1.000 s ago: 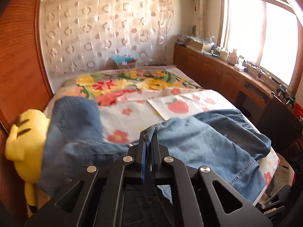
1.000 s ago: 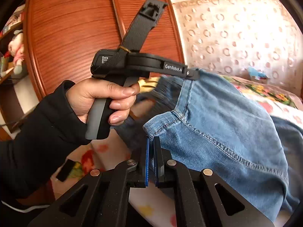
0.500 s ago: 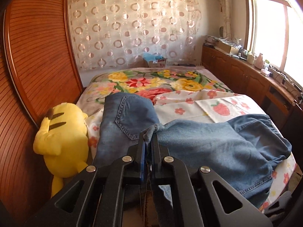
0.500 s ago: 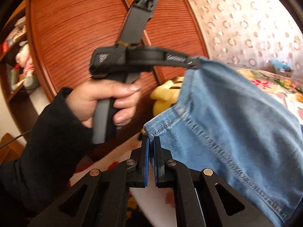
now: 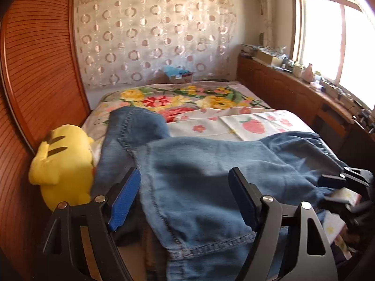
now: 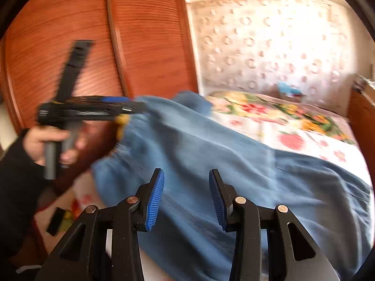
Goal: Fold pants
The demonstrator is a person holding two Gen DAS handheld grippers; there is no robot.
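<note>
Blue denim pants (image 5: 211, 175) lie spread and partly doubled over on the near half of the bed. My left gripper (image 5: 184, 172) hovers over a stitched hem with its jaws opening wide; denim lies below them and the pads do not press it. In the right wrist view the pants (image 6: 234, 175) fill the foreground, and my right gripper (image 6: 186, 172) is just above them, jaws opening, pads clear of the cloth. A hand (image 6: 42, 140) in a black sleeve holds the blurred left gripper (image 6: 138, 105) at the pants' far edge. The right gripper (image 5: 339, 178) shows at the frame's right edge.
A yellow plush toy (image 5: 63, 164) sits between the bed's left side and the ribbed wooden wardrobe door (image 5: 35, 70). The floral bedsheet (image 5: 187, 98) and a strawberry-print cloth (image 5: 257, 124) lie beyond the pants. A cluttered wooden counter (image 5: 304, 89) runs under the window on the right.
Both grippers were shut on the pants' edges and holding them up. Both now stand open, and the denim has dropped onto the bed.
</note>
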